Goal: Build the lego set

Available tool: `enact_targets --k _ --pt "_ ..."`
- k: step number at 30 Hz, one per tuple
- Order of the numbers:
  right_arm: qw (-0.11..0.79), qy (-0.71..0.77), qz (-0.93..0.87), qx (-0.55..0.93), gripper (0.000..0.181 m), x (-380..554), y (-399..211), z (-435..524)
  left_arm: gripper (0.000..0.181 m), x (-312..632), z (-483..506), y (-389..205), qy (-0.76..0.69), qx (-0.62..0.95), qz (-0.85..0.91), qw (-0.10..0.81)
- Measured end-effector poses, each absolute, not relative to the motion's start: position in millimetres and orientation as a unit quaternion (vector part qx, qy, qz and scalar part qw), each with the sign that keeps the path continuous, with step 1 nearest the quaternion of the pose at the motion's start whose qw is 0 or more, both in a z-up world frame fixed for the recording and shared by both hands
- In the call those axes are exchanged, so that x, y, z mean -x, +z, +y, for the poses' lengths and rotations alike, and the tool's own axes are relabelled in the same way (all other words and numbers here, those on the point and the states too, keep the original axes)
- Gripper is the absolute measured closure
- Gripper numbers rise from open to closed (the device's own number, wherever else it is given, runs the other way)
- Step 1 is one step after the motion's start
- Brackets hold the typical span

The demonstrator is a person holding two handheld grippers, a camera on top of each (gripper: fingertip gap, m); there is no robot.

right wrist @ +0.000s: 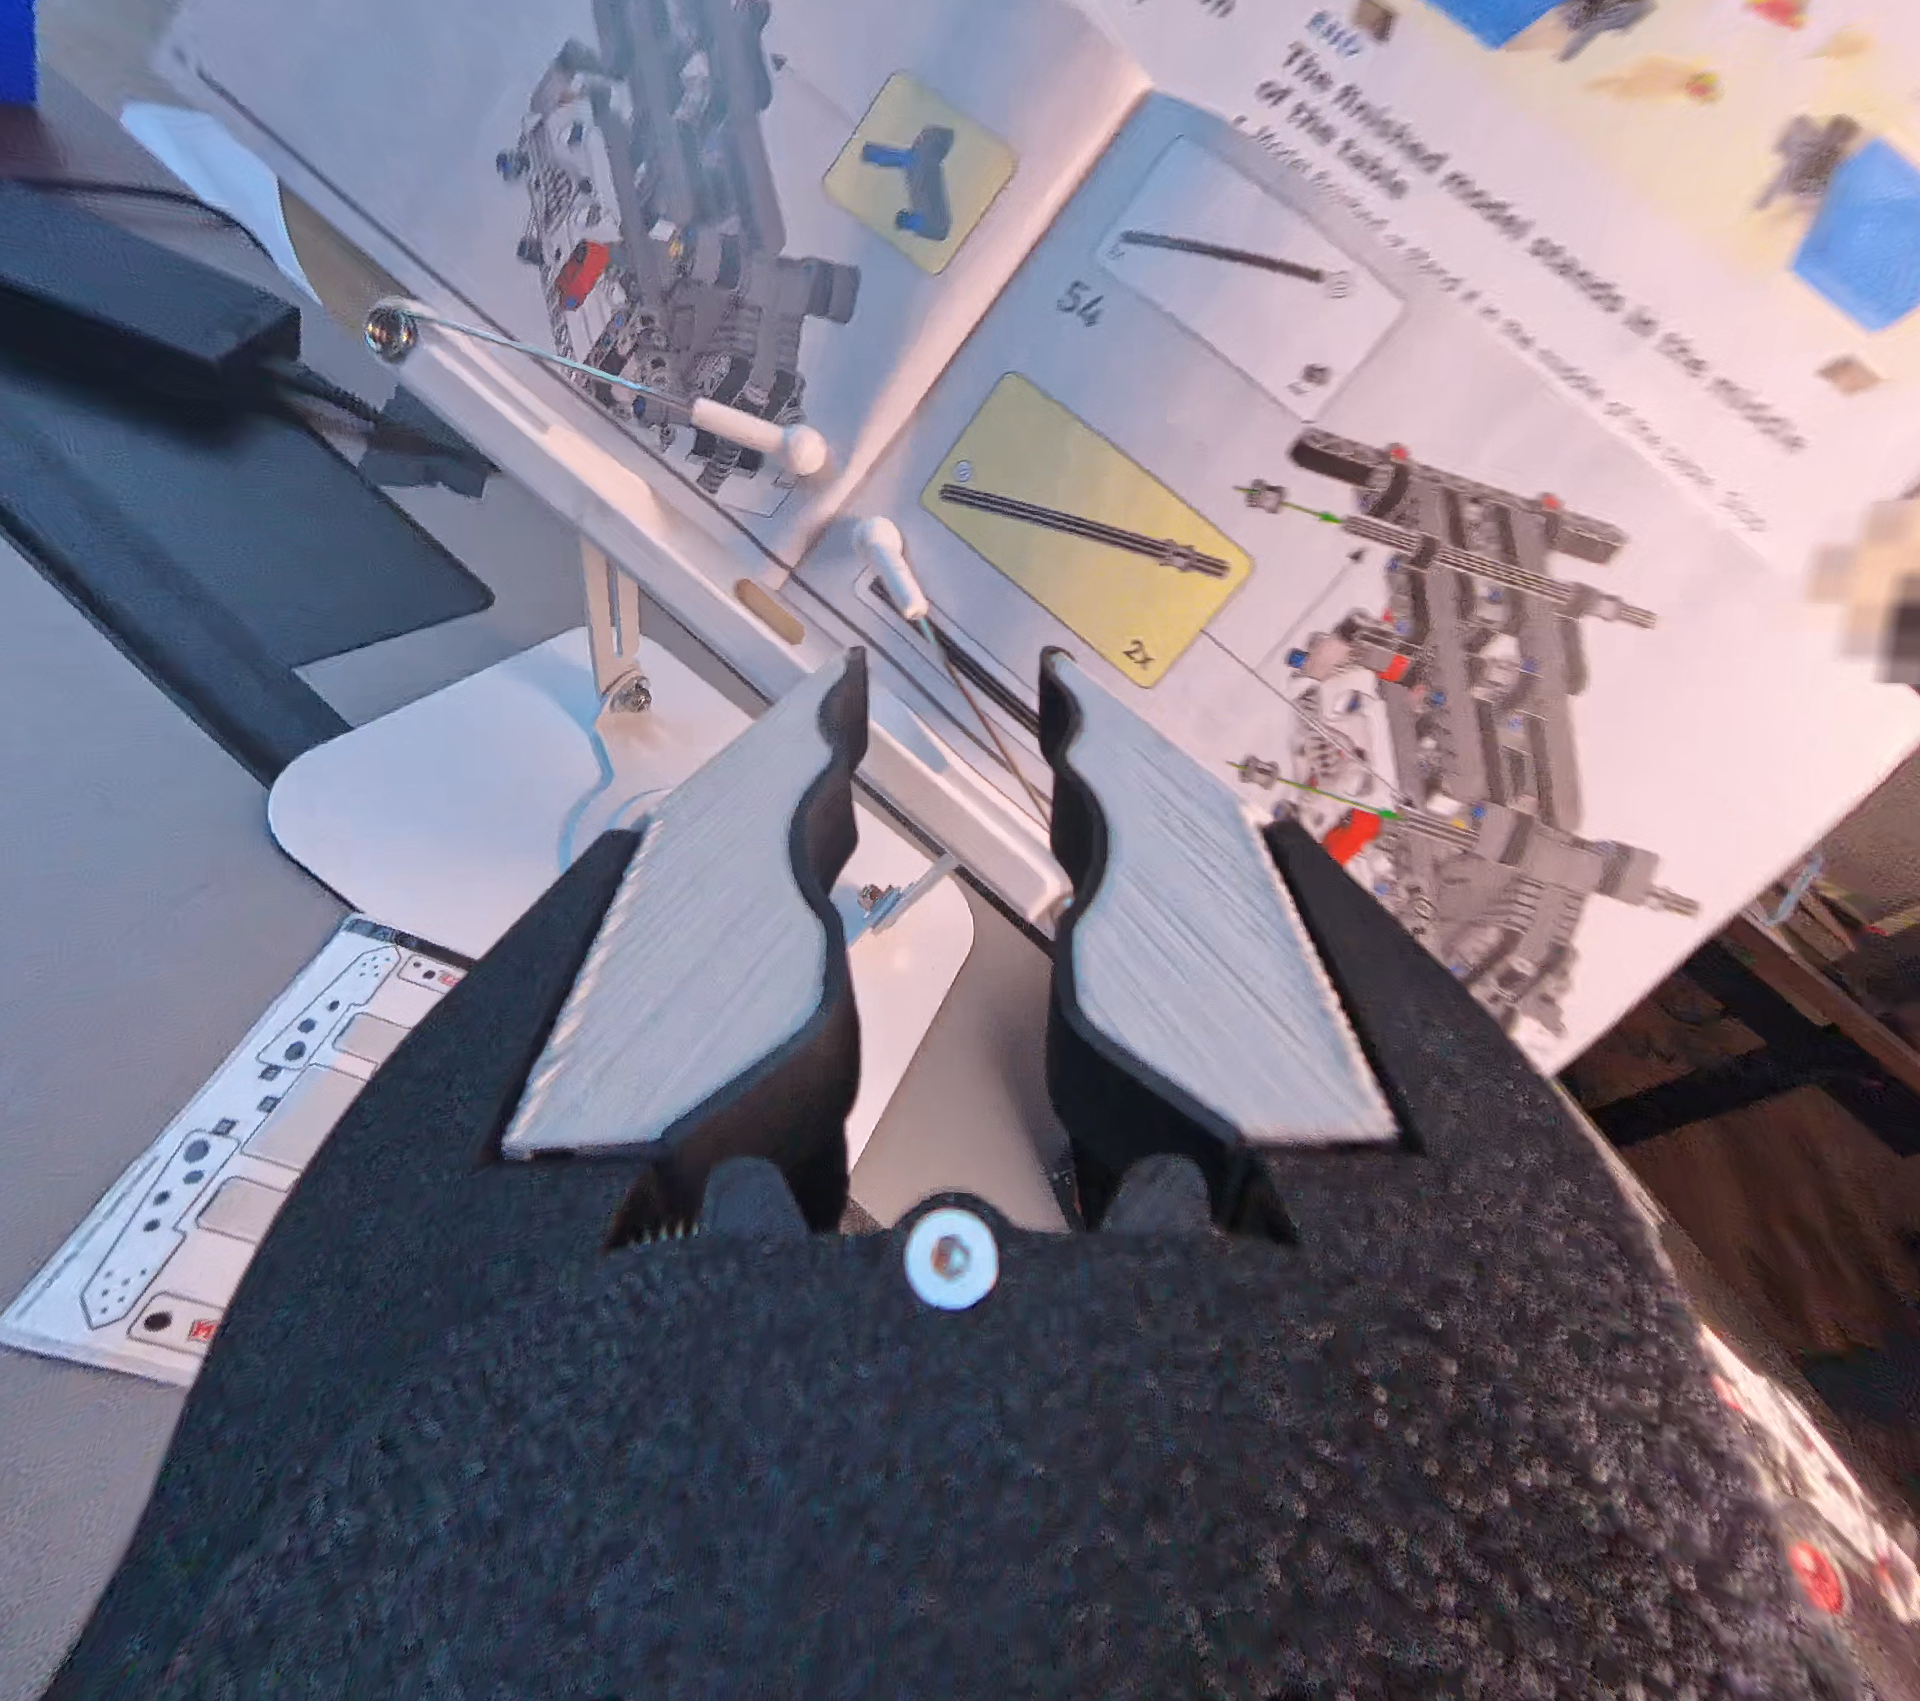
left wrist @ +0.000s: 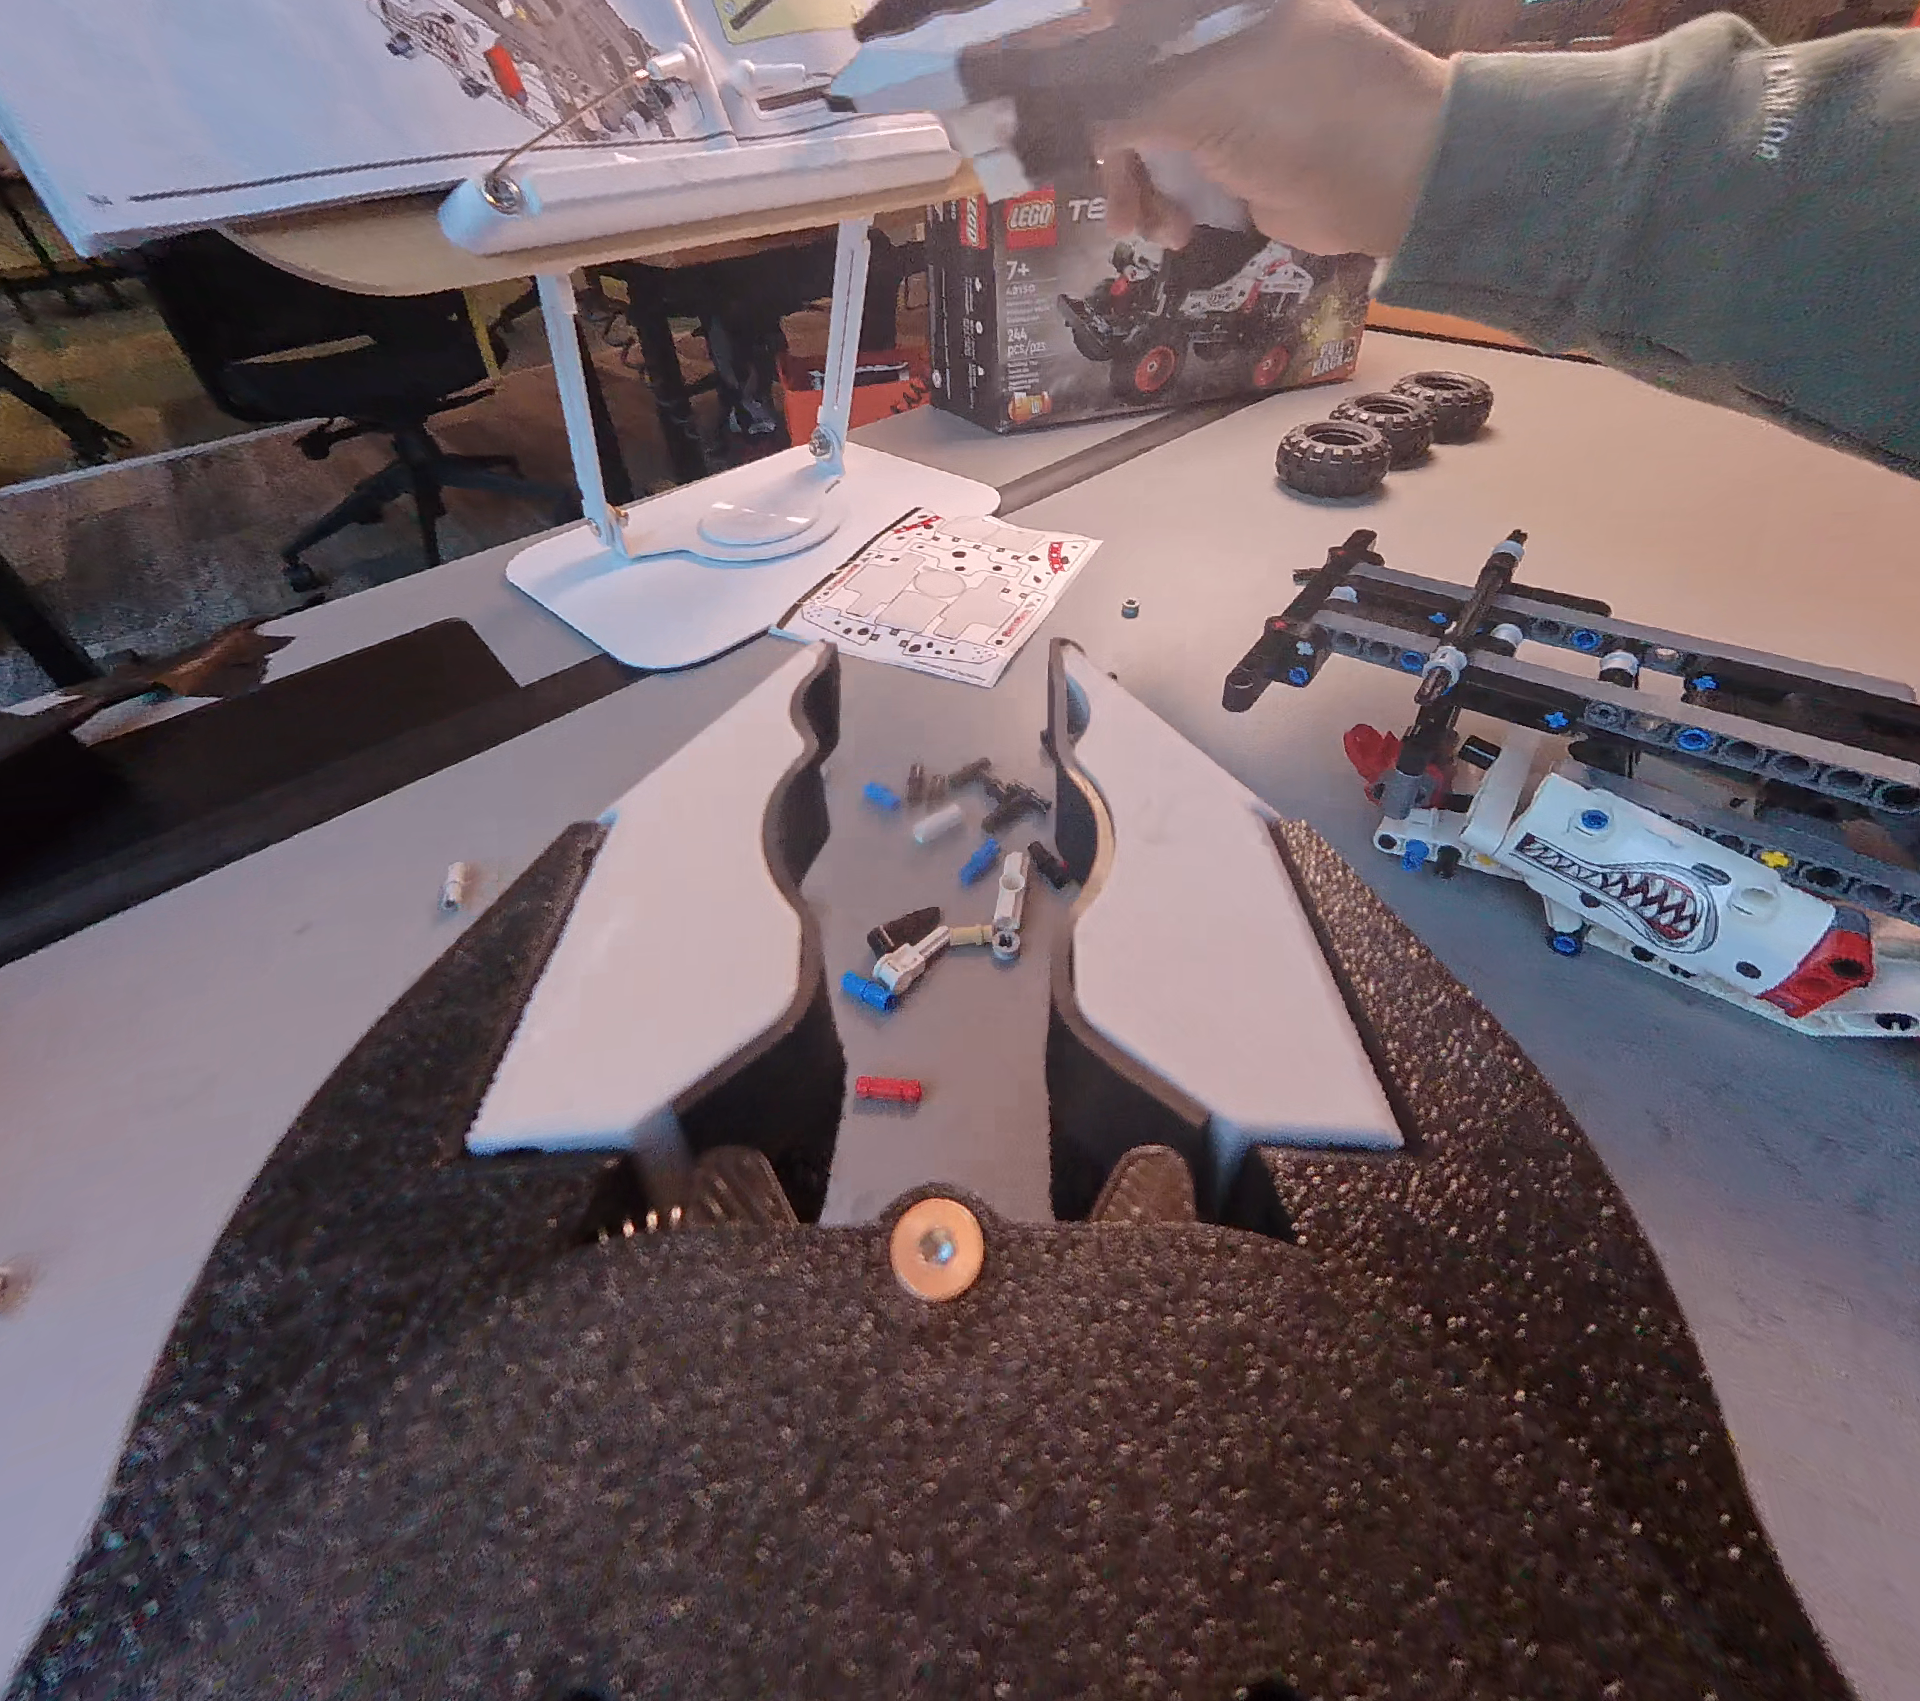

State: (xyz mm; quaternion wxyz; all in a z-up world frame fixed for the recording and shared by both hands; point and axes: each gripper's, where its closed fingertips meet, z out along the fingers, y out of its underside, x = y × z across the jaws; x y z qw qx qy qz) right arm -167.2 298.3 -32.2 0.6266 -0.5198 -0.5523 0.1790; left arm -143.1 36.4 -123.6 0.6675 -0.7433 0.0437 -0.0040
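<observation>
Two grippers: both are standing with fingers apart and holding nothing.
Left gripper (left wrist: 943, 664): its fingers are spreading to a middling gap while hovering low over the grey worktop (left wrist: 1558, 1236), framing a scatter of small pins (left wrist: 951, 862).
Small pins: blue, black, white and tan pieces are lying loose between the fingers, with a red pin (left wrist: 888, 1089) lying nearer the gripper's body.
Right gripper (right wrist: 951, 675): it is hanging in the air with a middling gap, pointing at the lower edge of the instruction booklet (right wrist: 1195, 363); in the left wrist view it (left wrist: 935, 93) is showing up high, held by a hand (left wrist: 1278, 124) in a green sleeve.
Instruction booklet: it is lying open on a white stand (left wrist: 707, 571) toward the worktop's far edge.
Half-built model (left wrist: 1621, 799): it is lying on the worktop's right side, dark beams above a white shell with painted teeth.
Three black tyres (left wrist: 1382, 430): they are sitting in a row beyond the model, near the set's box (left wrist: 1143, 321).
Sticker sheet (left wrist: 940, 597): it is lying flat just beside the stand's base.
</observation>
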Motion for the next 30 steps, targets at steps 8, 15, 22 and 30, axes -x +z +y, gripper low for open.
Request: enact_targets --k 8,15,22,30 --pt "0.590 0.125 -0.654 0.455 0.176 183.2 -47.6 289.0 0.142 142.3 70.4 -102.8 -0.005 0.751 0.067 0.657" --pt "0.603 0.198 -0.585 0.505 0.147 156.4 -14.5 295.2 0.159 211.1 194.4 -5.8 0.018 0.742 0.045 0.668" --pt "0.607 0.217 -0.449 0.619 0.102 125.1 -4.9 358.9 0.179 209.4 257.4 -55.0 0.052 0.818 0.128 0.558" --pt "0.626 0.198 -0.401 0.639 0.114 151.2 -8.3 362.4 0.162 215.5 213.0 -11.9 -0.020 0.765 0.068 0.640"
